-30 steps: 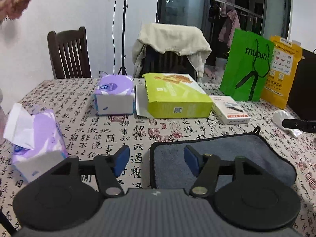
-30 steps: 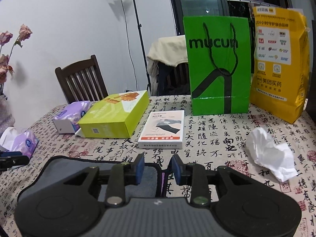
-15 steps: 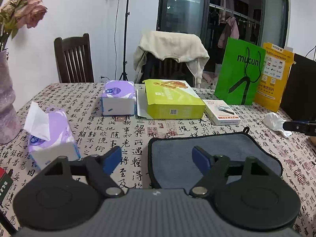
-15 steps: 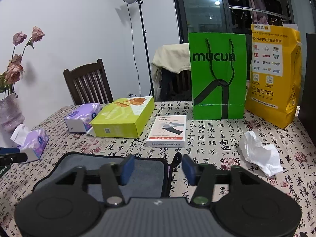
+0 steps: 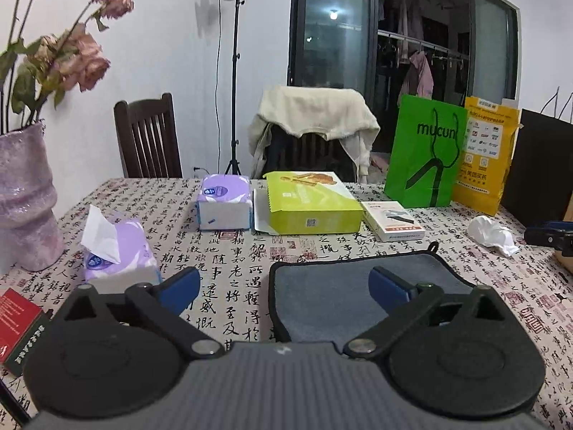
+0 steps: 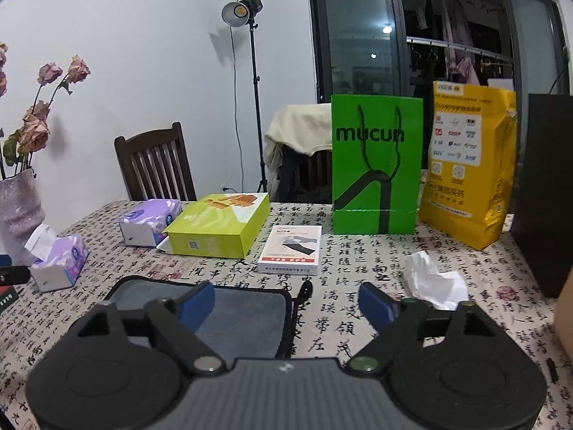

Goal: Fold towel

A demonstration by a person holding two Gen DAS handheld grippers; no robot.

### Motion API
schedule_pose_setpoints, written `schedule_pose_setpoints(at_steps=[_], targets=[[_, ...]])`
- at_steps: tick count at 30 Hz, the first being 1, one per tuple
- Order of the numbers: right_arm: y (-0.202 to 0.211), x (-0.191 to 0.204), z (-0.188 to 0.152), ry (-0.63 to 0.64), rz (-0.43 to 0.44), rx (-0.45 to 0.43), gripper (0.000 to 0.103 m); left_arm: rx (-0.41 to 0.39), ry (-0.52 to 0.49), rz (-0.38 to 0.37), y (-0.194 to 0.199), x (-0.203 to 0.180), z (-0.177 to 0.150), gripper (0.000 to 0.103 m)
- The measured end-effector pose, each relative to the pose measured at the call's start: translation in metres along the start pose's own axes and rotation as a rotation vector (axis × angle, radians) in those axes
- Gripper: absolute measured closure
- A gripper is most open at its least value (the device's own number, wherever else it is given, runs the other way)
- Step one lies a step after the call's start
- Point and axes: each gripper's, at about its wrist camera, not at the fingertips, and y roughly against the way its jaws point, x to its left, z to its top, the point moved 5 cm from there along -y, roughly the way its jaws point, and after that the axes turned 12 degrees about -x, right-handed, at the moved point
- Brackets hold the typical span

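A grey towel (image 5: 336, 297) with black edging lies flat and folded on the patterned tablecloth. It also shows in the right wrist view (image 6: 243, 315). My left gripper (image 5: 284, 286) is open and empty, raised above the towel's left edge. My right gripper (image 6: 286, 302) is open and empty, raised above the towel's right edge, where a small black loop (image 6: 306, 286) sticks out. Neither gripper touches the towel. The right gripper's tip (image 5: 548, 238) shows at the right edge of the left wrist view.
Behind the towel stand a lime box (image 5: 311, 204), a white flat box (image 5: 392, 220), two tissue packs (image 5: 224, 200) (image 5: 118, 258), a green bag (image 5: 426, 157) and a yellow bag (image 5: 485, 157). A crumpled tissue (image 6: 433, 281) lies right. A vase (image 5: 25, 200) stands left.
Both grippers opened wide and lifted back and up away from the towel. The towel stays flat on the table.
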Motion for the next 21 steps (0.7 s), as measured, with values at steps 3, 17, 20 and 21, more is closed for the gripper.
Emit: schedule_pose_setpoints(at_steps=[3, 17, 20, 21], targets=[[0.017, 0.001, 0.0, 0.021, -0.007, -0.01, 0.01, -0.019, 0.0, -0.003, 0.014, -0.004, 0.001, 0.0], [0.092, 0.003, -0.003, 0.041, -0.024, -0.08, 0.002, -0.083, -0.016, -0.005, 0.077, -0.02, -0.01, 0.0], [0.103, 0.005, -0.007, 0.041, -0.022, -0.088, 0.002, -0.1, -0.021, -0.001, 0.089, -0.022, -0.013, 0.0], [0.107, 0.006, -0.008, 0.042, -0.019, -0.092, 0.001, -0.103, -0.019, -0.001, 0.092, -0.022, -0.014, 0.0]])
